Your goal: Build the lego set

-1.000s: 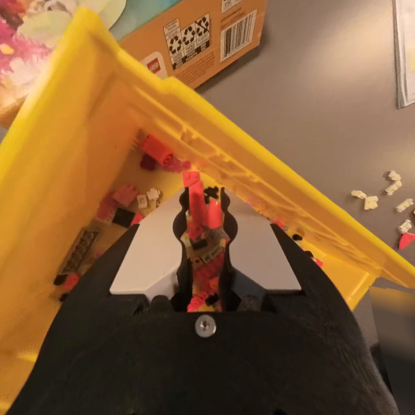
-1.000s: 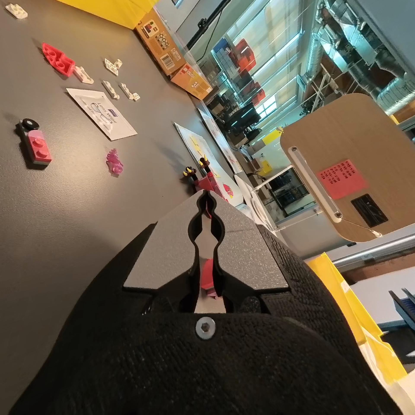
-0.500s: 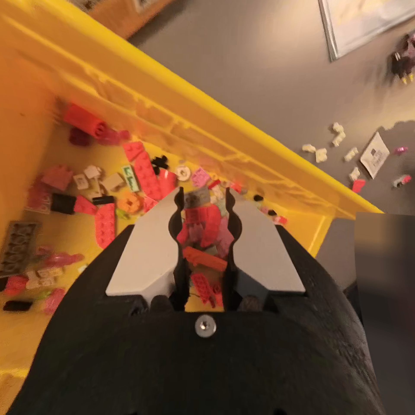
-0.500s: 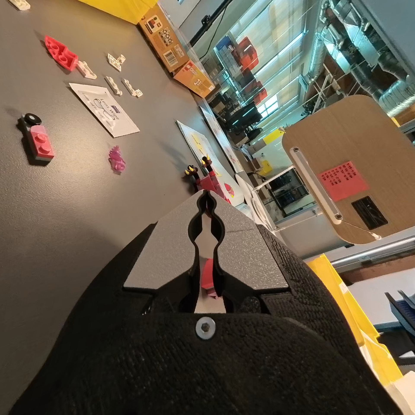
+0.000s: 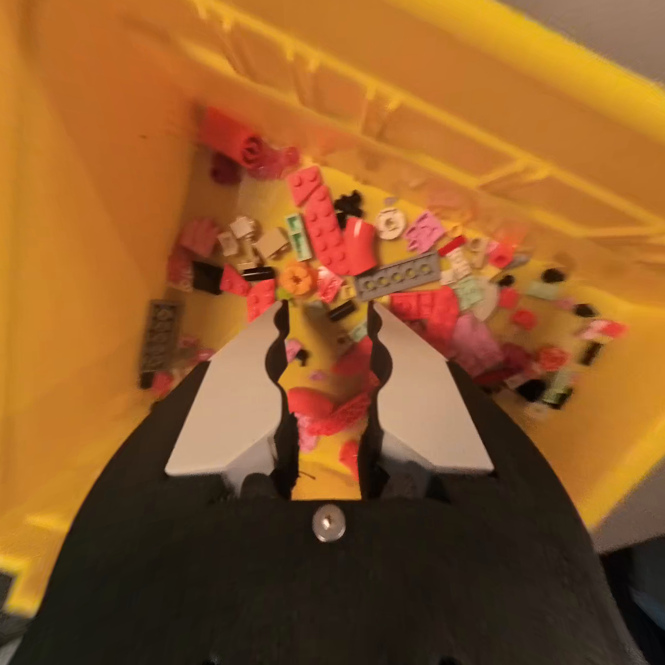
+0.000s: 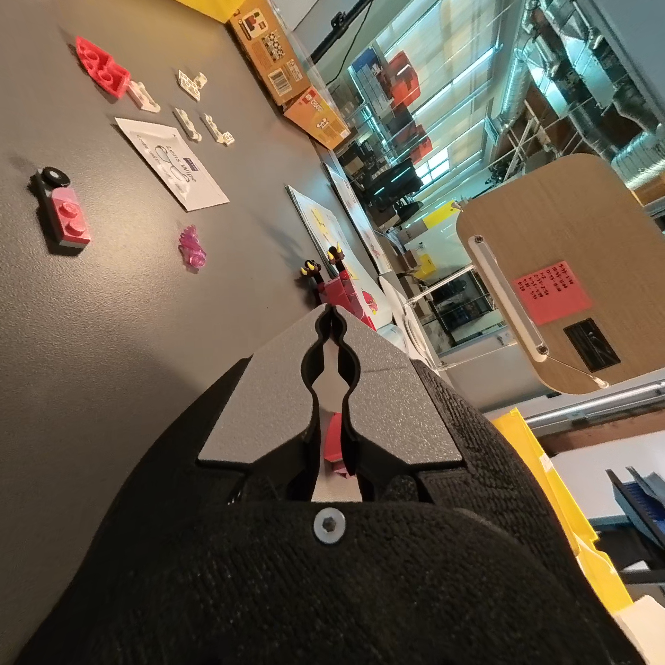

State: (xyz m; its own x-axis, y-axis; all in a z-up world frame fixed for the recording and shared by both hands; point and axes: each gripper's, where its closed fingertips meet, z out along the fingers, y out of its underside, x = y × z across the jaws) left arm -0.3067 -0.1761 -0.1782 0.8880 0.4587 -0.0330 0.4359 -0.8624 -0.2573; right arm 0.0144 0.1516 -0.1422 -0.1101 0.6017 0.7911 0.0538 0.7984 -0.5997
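My left gripper (image 5: 328, 306) is open and empty inside a yellow bin (image 5: 108, 180), above a heap of loose bricks; the view is blurred. A small black piece (image 5: 342, 310) lies on the bin floor between the tips, untouched. A grey plate with holes (image 5: 397, 279), an orange flower piece (image 5: 295, 282) and a long red plate (image 5: 324, 230) lie just beyond. My right gripper (image 6: 331, 309) is shut, tips together, low over the dark table (image 6: 108, 342). A dark red brick model with black, yellow-tipped claws (image 6: 342, 291) stands right behind its tips.
On the table in the right wrist view lie a pink translucent piece (image 6: 192, 246), a pink brick on a black plate (image 6: 64, 212), a white sachet (image 6: 172, 162), a red plate (image 6: 102, 68) and small white pieces (image 6: 187, 124). Cardboard boxes (image 6: 273, 54) and a booklet (image 6: 324, 219) lie farther off. The gap from one gripper's tips to the other's is roughly 45 cm. To reach the long red plate (image 5: 324, 230) in a straight line is about 4 cm for my left fingers, about 45 cm for my right.
My left gripper has opened wider and swung deeper into the yellow bin over the bricks. The right gripper stays shut and has barely moved.
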